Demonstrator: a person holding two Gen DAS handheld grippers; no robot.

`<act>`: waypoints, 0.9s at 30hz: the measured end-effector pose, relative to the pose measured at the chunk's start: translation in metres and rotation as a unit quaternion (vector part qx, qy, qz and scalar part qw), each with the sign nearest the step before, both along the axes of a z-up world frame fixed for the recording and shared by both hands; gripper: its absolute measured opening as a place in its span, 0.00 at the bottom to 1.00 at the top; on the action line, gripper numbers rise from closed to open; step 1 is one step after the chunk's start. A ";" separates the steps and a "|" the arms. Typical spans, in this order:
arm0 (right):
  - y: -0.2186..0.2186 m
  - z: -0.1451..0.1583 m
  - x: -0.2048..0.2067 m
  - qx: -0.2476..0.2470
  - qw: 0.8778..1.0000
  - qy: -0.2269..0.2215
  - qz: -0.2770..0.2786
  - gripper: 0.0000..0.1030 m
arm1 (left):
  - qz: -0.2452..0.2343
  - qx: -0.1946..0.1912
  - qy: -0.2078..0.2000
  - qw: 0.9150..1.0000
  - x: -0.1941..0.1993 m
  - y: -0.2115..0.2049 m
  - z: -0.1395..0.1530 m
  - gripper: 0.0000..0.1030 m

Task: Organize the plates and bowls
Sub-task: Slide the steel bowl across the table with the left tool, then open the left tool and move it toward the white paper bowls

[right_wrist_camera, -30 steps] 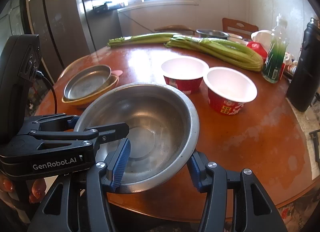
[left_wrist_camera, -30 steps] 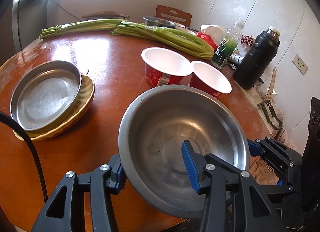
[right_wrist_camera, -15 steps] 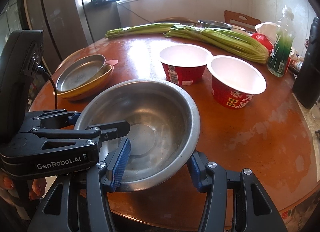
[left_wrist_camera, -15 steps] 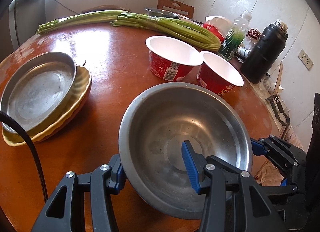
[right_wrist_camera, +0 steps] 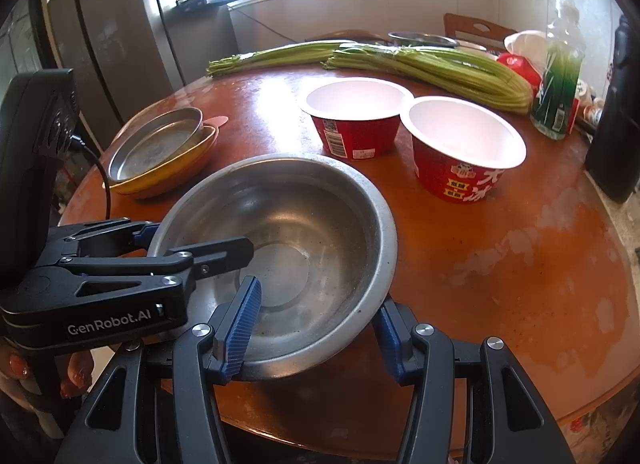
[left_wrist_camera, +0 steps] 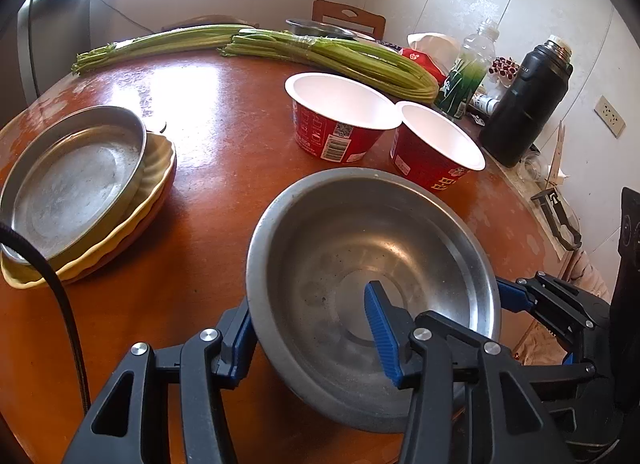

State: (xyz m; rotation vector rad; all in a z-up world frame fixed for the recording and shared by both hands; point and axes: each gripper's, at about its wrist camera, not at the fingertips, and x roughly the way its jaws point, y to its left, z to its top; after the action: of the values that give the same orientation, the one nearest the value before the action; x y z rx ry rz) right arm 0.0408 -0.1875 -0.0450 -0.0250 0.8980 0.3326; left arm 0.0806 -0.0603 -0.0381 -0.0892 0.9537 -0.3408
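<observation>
A steel bowl (left_wrist_camera: pixel 360 264) (right_wrist_camera: pixel 288 232) hangs over the near edge of the round wooden table (left_wrist_camera: pixel 208 123). My left gripper (left_wrist_camera: pixel 308 324) (right_wrist_camera: pixel 198 242) grips its left wall, one pad outside and one inside, and its jaws are opening slightly. My right gripper (right_wrist_camera: pixel 316 316) (left_wrist_camera: pixel 516 300) is shut on the bowl's near right wall in the same way. At the left a steel plate (left_wrist_camera: pixel 72 183) (right_wrist_camera: pixel 160 139) lies in a yellow scalloped plate (left_wrist_camera: pixel 152 199) (right_wrist_camera: pixel 172 167). Two red paper bowls (left_wrist_camera: pixel 340 103) (left_wrist_camera: pixel 440 135) stand side by side behind the steel bowl.
Two bundles of green stalks (left_wrist_camera: pixel 340 55) lie across the far side. A green bottle (left_wrist_camera: pixel 468 71) and a black flask (left_wrist_camera: pixel 524 103) stand at the right edge. A small steel bowl (left_wrist_camera: pixel 320 27) and a chair (left_wrist_camera: pixel 348 17) are behind. A fridge (right_wrist_camera: pixel 120 23) stands at the left.
Both grippers keep hold of the steel bowl. The table scene has shifted only slightly in both views; the plates and paper bowls stay put.
</observation>
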 end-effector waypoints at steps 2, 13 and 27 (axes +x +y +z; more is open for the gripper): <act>-0.003 0.002 0.000 0.006 1.000 -0.002 -0.006 0.55 | 0.004 0.005 0.001 1.000 0.000 0.001 -0.001 0.50; -0.018 0.009 -0.001 0.026 0.999 -0.010 -0.032 0.55 | 0.004 0.003 -0.007 1.000 -0.007 0.003 0.001 0.51; -0.035 0.020 -0.006 0.038 0.997 -0.034 -0.063 0.55 | 0.012 0.016 -0.040 0.999 -0.019 0.003 0.025 0.55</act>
State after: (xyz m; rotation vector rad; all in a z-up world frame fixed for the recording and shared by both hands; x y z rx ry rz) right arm 0.0349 -0.2226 -0.0251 0.0895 0.8156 0.2471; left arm 0.0614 -0.0574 -0.0131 -0.0579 0.8782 -0.3044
